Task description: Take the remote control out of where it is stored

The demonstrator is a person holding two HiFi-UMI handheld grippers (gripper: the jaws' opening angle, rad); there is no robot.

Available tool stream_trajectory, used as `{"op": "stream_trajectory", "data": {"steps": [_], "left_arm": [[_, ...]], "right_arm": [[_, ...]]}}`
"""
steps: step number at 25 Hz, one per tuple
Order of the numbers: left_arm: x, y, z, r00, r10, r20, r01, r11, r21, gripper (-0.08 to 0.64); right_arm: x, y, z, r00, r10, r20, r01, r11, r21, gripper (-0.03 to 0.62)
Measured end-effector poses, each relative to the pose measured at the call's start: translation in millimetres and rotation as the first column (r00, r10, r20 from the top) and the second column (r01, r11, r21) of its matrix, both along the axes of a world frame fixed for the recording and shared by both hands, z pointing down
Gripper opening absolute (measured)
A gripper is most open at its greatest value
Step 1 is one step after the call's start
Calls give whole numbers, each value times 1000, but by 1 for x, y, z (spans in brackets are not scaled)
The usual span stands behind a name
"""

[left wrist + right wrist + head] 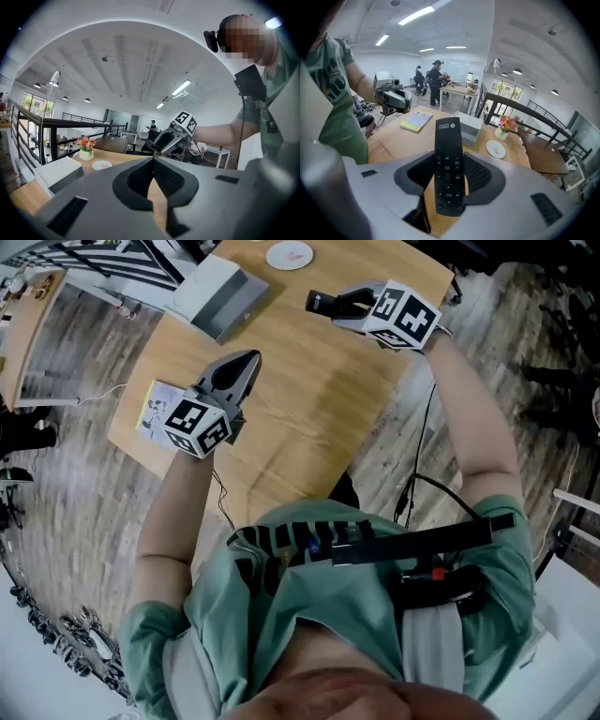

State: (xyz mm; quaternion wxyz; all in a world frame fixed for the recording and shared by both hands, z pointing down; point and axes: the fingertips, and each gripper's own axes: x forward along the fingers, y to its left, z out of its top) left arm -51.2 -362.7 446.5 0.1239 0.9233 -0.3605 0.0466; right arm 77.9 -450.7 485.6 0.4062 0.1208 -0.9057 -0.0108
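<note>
A black remote control [449, 164] stands lengthwise between the pads of my right gripper [450, 180], which is shut on its lower half, buttons facing the camera. In the head view the remote [319, 302] sticks out to the left of the right gripper [333, 304], above the far part of the wooden table [309, 399]. My left gripper [249, 360] hovers over the table's left half, its jaws meeting at the tips with nothing in them. In the left gripper view the left gripper [152, 160] is shut and looks toward the right gripper [169, 139].
A white and grey box [220, 296] lies at the table's far left, a small white plate [289, 255] beyond it. A yellow-edged booklet [153, 407] sits at the left table edge. A flower vase [503, 126] stands near the plate [496, 149]. People stand in the background.
</note>
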Motion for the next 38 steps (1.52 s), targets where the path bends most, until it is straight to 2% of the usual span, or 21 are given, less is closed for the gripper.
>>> {"op": "stream_trajectory", "data": {"steps": [8,16,26,30,35,38], "left_arm": [[36,-60,50,999,35,2,-34,997,-66,5],[51,-104,98,998,56,34,-52,992,-115,5],[66,-157,166,994,83,69,-68,978,-196,5],[69,-169,194,995,83,58,-67,968,-244,5],[71,-173,213,995,77,60,-58,962,-266,5],[68,-170,219,996,71,49,-55,960,-275,5]], "right_arm": [[37,-58,67,995,43,-92,-48,998,-50,192],[59,-113,128,985,73,-159,-88,992,-94,192],[87,-183,205,960,167,-224,-201,970,-136,192],[93,-201,244,947,206,-244,-250,954,-164,192],[91,-217,270,933,265,-243,-304,943,-139,193],[81,-229,266,932,326,-158,-344,933,-104,198]]}}
